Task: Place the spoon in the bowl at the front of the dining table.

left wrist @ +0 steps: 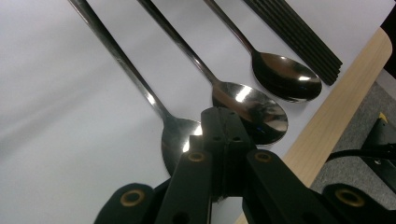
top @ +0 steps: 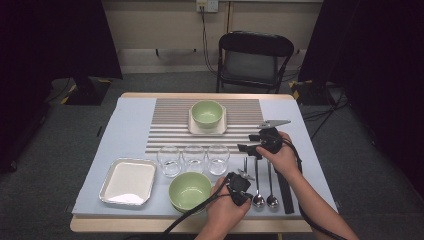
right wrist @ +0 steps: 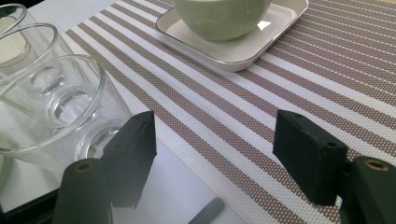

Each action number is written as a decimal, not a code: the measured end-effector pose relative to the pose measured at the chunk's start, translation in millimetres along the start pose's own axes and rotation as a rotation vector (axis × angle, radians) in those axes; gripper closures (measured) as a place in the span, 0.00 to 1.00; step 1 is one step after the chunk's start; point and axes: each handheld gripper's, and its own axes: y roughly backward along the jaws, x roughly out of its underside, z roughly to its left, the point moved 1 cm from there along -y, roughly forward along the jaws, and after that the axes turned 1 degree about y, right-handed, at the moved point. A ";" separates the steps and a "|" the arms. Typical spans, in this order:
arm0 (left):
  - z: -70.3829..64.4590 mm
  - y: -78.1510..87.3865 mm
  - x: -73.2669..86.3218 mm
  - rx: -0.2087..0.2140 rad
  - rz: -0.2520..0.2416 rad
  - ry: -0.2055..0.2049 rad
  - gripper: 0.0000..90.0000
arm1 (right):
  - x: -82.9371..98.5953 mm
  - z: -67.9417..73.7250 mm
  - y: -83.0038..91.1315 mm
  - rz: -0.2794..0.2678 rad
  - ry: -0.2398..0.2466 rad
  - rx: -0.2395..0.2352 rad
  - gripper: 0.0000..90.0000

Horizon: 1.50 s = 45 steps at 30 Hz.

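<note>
Seen from above, left to right on the worktop [top: 125, 117]: a metal tray [top: 128, 182], three glasses [top: 194, 159], and a near green bowl [top: 189, 190], with a far green bowl [top: 207, 114] on a white plate [top: 192, 127] upon the striped mat [top: 165, 122]. Right of the near bowl, the left tongs [top: 243, 174] are pressed together over the bowl end of the leftmost spoon [left wrist: 175, 135]; whether metal lies between the tips cannot be told. The middle spoon [left wrist: 252, 109] lies just beside them, the right spoon [left wrist: 285, 74] farther on, then the black chopsticks [left wrist: 299, 35] near the worktop edge. The right tongs [top: 245, 142] hover spread wide above the mat edge, glasses on one side, gripping nothing; a spoon handle tip [right wrist: 208, 212] shows below them.
</note>
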 end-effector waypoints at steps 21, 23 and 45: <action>-2.6 -6.2 3.9 -0.006 0.000 0.000 1.00 | 5.7 2.0 -0.1 -0.001 -0.005 -0.009 0.33; -2.7 -6.9 4.0 -0.008 0.000 -0.002 1.00 | 5.6 2.6 0.8 -0.004 -0.005 -0.016 0.33; -2.9 -7.4 5.2 -0.017 -0.011 -0.003 1.00 | 18.1 1.4 2.4 0.002 -0.027 -0.029 0.33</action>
